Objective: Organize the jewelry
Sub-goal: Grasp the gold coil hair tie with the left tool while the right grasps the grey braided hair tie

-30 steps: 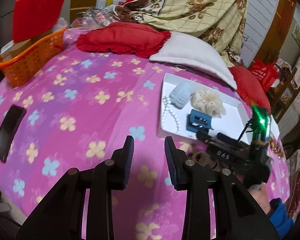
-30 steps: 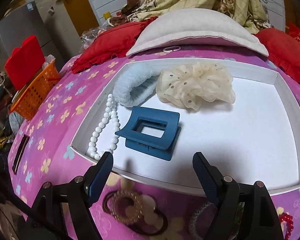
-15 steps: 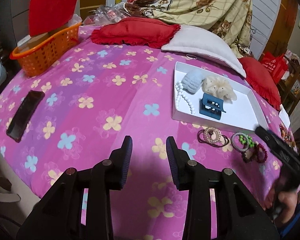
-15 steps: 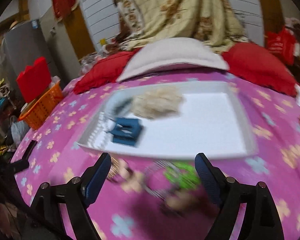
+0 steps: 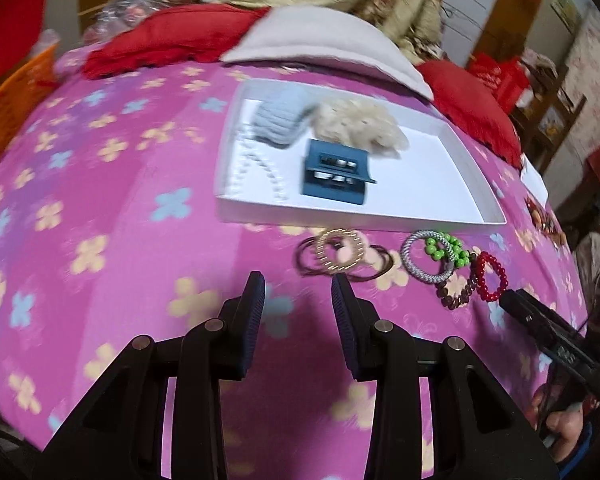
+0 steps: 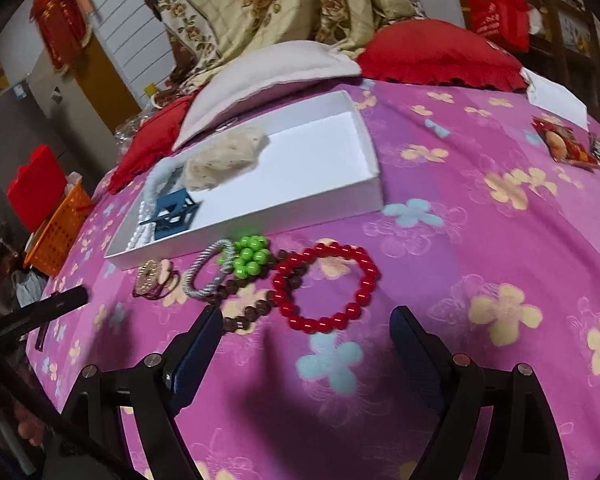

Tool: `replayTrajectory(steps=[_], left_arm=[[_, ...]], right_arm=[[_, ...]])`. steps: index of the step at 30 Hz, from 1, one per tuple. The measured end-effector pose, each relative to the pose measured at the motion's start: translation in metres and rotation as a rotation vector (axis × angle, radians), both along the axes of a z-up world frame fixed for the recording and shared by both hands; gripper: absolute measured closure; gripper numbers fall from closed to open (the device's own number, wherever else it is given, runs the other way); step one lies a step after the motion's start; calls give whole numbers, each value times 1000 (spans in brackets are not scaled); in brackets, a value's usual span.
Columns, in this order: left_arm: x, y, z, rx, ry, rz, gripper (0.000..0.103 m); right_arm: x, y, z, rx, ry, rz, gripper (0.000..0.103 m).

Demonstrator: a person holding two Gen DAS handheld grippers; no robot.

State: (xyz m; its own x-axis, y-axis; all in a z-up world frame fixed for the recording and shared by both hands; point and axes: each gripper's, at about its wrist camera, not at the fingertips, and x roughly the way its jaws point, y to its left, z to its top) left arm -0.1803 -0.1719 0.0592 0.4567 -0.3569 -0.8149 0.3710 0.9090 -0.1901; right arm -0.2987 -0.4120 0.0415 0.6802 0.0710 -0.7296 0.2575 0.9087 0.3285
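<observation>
A white tray [image 5: 440, 172] [image 6: 324, 160] on the pink flowered bedspread holds a blue hair claw [image 5: 334, 178] [image 6: 172, 212], a white pearl string [image 5: 256, 168], a pale blue scrunchie [image 5: 280, 118] and a cream scrunchie [image 5: 360, 124] [image 6: 224, 156]. In front of the tray lie a gold ring on dark hair ties [image 5: 340, 250], a silver bracelet [image 5: 424, 262] [image 6: 208, 272], a green bead bracelet [image 6: 250, 258], a brown bead bracelet [image 6: 244, 304] and a red bead bracelet [image 6: 326, 286] [image 5: 492, 276]. My left gripper [image 5: 298, 280] is open and empty, just short of the gold ring. My right gripper [image 6: 304, 320] is wide open and empty, close in front of the red bracelet.
Red cushions [image 5: 168, 36] [image 6: 436, 54] and a white pillow [image 5: 320, 36] lie behind the tray. An orange basket [image 6: 56, 236] stands at the bed's left edge. Snack packets [image 6: 568, 146] lie at the right. The right gripper's body [image 5: 552, 340] shows low right in the left wrist view.
The right gripper pulled back from the tray and swung right, now facing the red bracelet. The left gripper moved right toward the loose bracelets. Both stayed open.
</observation>
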Motion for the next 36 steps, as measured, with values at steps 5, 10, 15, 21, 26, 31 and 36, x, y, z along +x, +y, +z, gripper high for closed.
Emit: replayTrajectory(steps=[5,10,15,21,26,31,36], left_arm=[[22,-31,-18,10,36,-49,69],[30,-54,-29,51,28,-82,82],[17,-63,-31,144,6,-113,99],[-11,-5,-32,118,65,-45,100],[-25,53,-29,4,112,40,100],[-32,74,-14,-57,81,77,100],[-36,71,-10,-67,65,47,100]], right_arm=[[3,9,-1,-11,-2,31,19],[3,16,-1,-30,-2,55,19],[6,22,2,-42,1,75,19],[10,33,4,-50,4,113,19],[24,55,8,-76,-5,197,19],[61,89,10,-174,6,327,34],[98,110,-15,-282,102,382,59]])
